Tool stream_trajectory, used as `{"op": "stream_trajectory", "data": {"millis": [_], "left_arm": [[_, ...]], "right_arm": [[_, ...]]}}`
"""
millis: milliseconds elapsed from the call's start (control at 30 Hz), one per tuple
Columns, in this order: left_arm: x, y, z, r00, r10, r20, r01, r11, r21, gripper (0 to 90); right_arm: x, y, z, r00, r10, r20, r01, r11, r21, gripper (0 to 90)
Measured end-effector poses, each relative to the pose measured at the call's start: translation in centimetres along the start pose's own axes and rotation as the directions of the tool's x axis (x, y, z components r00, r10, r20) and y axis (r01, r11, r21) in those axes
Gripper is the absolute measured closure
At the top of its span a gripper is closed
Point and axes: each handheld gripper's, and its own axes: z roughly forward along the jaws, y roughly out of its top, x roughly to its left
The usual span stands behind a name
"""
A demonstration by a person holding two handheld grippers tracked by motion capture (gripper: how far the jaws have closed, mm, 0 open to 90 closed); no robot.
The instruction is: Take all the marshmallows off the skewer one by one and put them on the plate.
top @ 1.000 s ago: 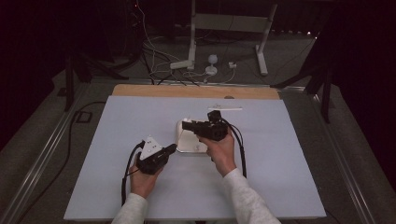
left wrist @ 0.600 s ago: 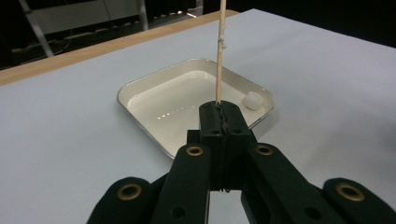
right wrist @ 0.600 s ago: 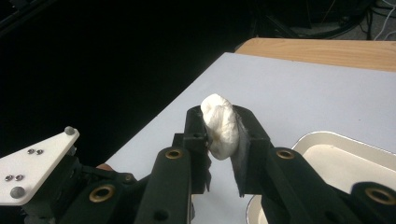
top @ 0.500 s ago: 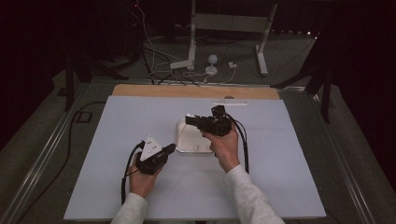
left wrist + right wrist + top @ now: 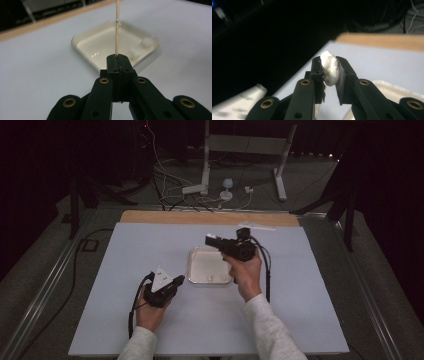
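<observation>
Now pinching a marshmallow (image 5: 330, 68) in the right gripper (image 5: 331, 62), needing threading onto the skewer (image 5: 117, 27) clamped by the left gripper (image 5: 117, 58).

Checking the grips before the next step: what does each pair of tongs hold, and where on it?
The left tongs pinch a thin wooden skewer at its near end. The right tongs squeeze a white marshmallow across its sides.

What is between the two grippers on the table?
In the high view, the white tray lies between the left gripper and the right gripper, partly under the right one.
</observation>
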Motion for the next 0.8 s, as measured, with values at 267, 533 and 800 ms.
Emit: {"op": "stream_trajectory", "data": {"millis": [267,533,800], "left_arm": [[-0.1,0.9,-0.4,0.9980,-0.061,0.015,0.062,0.9973,-0.041,90.0],[-0.5,1.8,-0.4,0.9949,-0.096,0.032,0.097,0.9942,-0.045,90.0],[-0.6,2.7,-0.5,0.9913,-0.125,0.041,0.128,0.9902,-0.056,90.0]], "right_arm": [[-1.2,-0.3,-1.5,0.9899,-0.091,0.109,0.083,0.9936,0.077,77.4],[-3.4,-3.7,-0.1,0.9759,-0.114,0.186,0.079,0.9790,0.188,76.3],[-4.6,-5.8,1.6,0.9671,-0.117,0.226,0.054,0.9616,0.269,75.5]]}}
